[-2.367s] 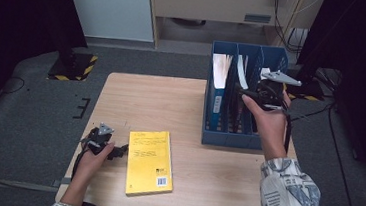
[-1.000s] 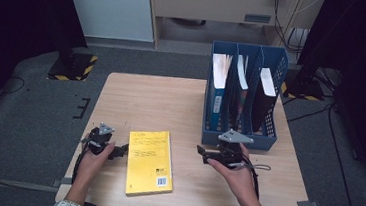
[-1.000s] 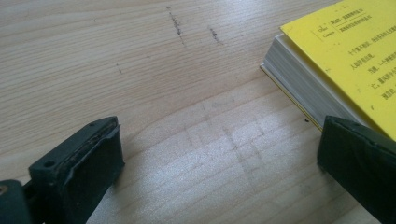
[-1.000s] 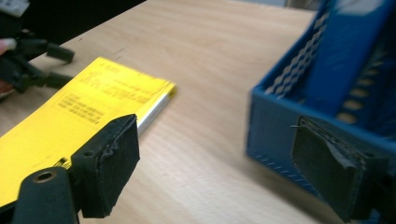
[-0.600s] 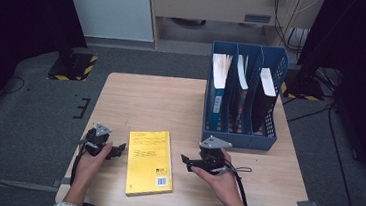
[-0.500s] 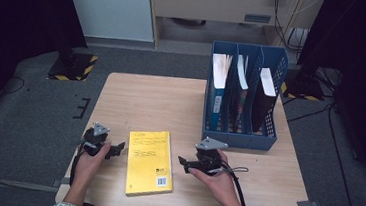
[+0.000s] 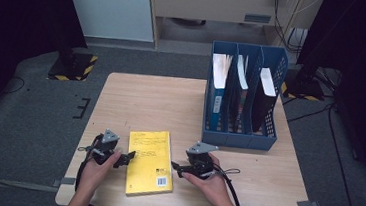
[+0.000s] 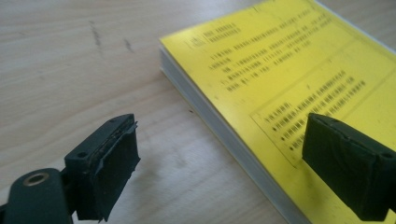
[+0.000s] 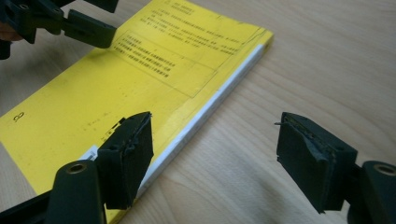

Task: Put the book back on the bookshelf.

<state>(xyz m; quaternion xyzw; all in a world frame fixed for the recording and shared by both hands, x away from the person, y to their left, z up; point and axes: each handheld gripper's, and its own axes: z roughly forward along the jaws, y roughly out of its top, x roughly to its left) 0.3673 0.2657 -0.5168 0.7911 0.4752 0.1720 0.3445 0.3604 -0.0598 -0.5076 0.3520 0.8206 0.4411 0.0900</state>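
- On the wooden table (image 7: 136, 99), near its front edge, the yellow book (image 7: 150, 161) is lying flat, cover up, between the two hands.
- Left gripper (image 7: 125, 159) is sitting at the book's left long edge; in the left gripper view one pad (image 8: 348, 170) is hovering over the yellow cover, the other over bare wood. Jaws are standing apart, having just been closing slightly, nothing pressed between them.
- Right gripper (image 7: 175, 168) is sitting at the book's right long edge; in the right gripper view one pad (image 9: 130, 156) is over the cover corner, the other over the table. Jaws have just been closing, still apart, gripping nothing.
- Blue file rack (image 7: 238, 138) is standing upright behind the right hand, well apart from the book.
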